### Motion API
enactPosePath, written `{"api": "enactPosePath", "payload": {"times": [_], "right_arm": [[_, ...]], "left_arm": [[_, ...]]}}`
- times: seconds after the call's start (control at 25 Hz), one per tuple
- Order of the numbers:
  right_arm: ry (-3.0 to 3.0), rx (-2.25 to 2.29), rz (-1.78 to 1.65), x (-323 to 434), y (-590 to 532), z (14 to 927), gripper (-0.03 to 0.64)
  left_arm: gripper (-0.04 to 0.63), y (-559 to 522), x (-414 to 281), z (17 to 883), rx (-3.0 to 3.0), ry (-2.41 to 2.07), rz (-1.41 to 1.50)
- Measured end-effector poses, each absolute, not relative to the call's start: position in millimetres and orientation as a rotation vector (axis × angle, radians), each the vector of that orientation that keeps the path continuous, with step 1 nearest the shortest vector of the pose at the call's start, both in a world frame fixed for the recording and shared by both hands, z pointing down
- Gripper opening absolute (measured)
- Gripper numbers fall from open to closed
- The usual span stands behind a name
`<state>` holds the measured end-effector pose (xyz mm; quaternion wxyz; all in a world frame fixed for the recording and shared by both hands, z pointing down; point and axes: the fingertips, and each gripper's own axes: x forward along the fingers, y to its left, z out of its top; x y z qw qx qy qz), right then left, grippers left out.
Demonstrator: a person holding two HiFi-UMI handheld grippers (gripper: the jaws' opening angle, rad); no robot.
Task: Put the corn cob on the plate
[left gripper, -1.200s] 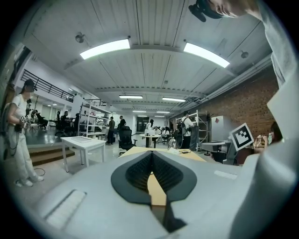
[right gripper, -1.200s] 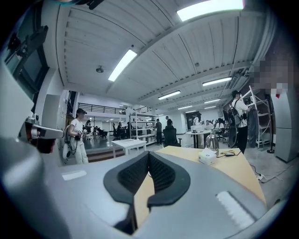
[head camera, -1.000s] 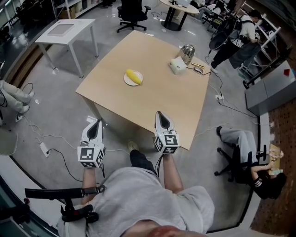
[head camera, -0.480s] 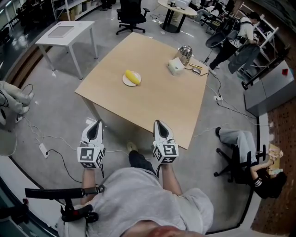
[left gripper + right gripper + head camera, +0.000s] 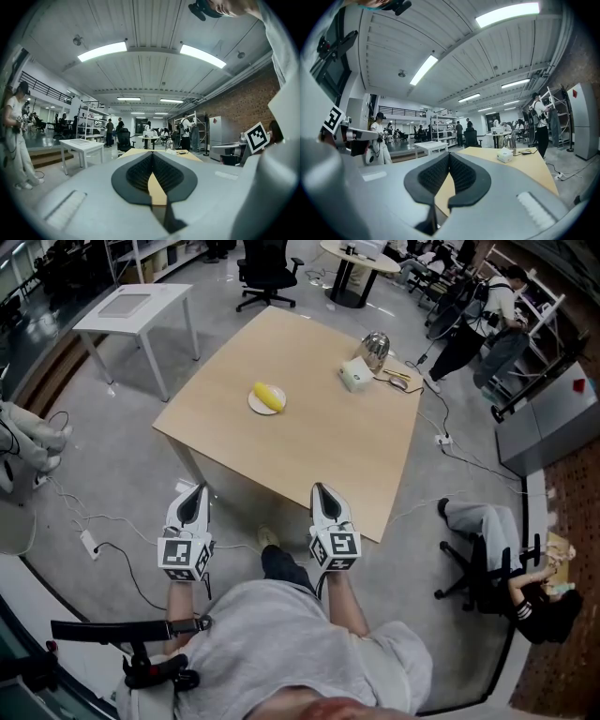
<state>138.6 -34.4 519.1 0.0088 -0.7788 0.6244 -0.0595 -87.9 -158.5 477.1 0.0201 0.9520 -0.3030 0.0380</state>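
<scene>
Corn cob lying on the plate, both grippers empty

The cob rests on a small white plate on the far left part of the wooden table. The left gripper and right gripper are held level by the table's near edge, well apart from the plate, each with its jaws closed together on nothing.

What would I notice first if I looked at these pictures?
Probably the yellow corn cob, lying on a small white plate toward the left side of the big wooden table. Then the left gripper and right gripper, held by the table's near edge, both shut and empty.
</scene>
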Motion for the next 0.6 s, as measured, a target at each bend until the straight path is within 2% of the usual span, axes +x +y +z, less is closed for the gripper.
{"api": "enactPosePath", "payload": {"times": [0.6], "right_arm": [[1.969,-2.405,-0.203,137.9,-32.5,520.1,0.006]], "left_arm": [[0.02,-155.2,-89.7,480.3,2.951,-0.953,0.122]]}}
